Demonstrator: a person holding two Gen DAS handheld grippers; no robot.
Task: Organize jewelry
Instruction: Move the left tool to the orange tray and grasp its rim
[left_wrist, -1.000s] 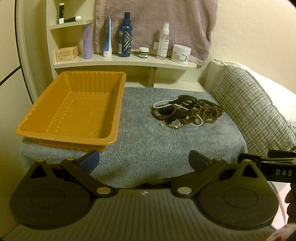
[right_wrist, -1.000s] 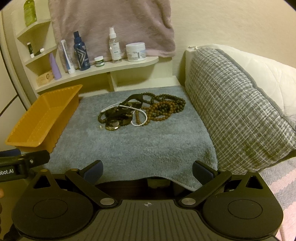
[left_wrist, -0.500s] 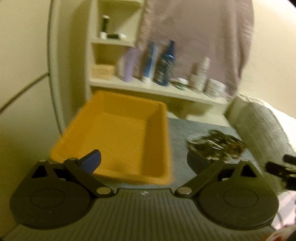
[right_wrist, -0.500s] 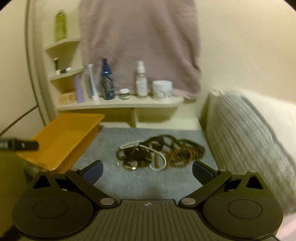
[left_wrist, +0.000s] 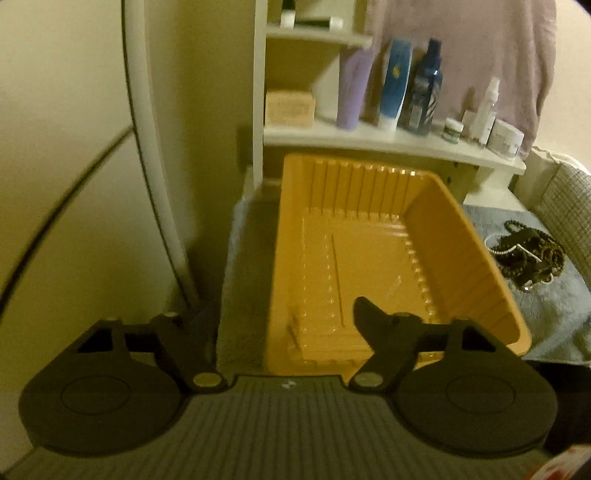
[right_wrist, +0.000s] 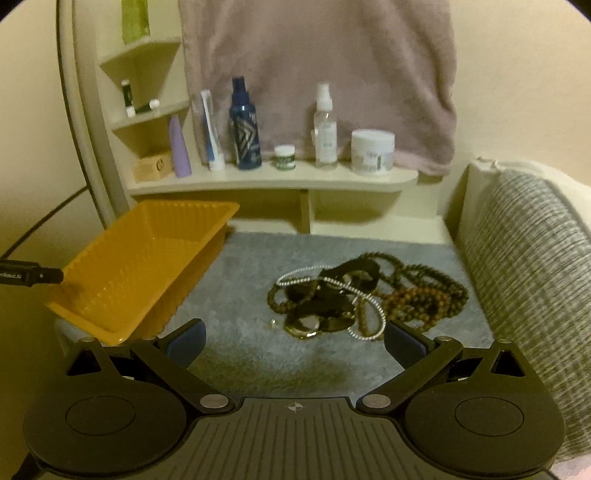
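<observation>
Left gripper sits at the near left corner of the orange tray, jaws closing: left finger outside the tray's left wall, right finger inside over the ribbed floor, so the wall stands between them; pads not seen pressing yet, nothing gripped. Right gripper hovers spread and empty over the grey towel, pointed at the jewelry pile, which lies on the towel to the right of the tray, apart from its wall. The pile is tangled: bead strands, a white bead string, dark straps and a round metal piece overlap. Tray is empty. Likely risks: the thin plastic wall may buckle or slip from a corner pinch, and the tray may skid on the soft towel toward its left edge, which is near. A pinch into the pile could drag several strands at once. Open room: bare towel between tray and pile. Shelf bounds the tray's far side; the checked cushion crowds the pile's right.
</observation>
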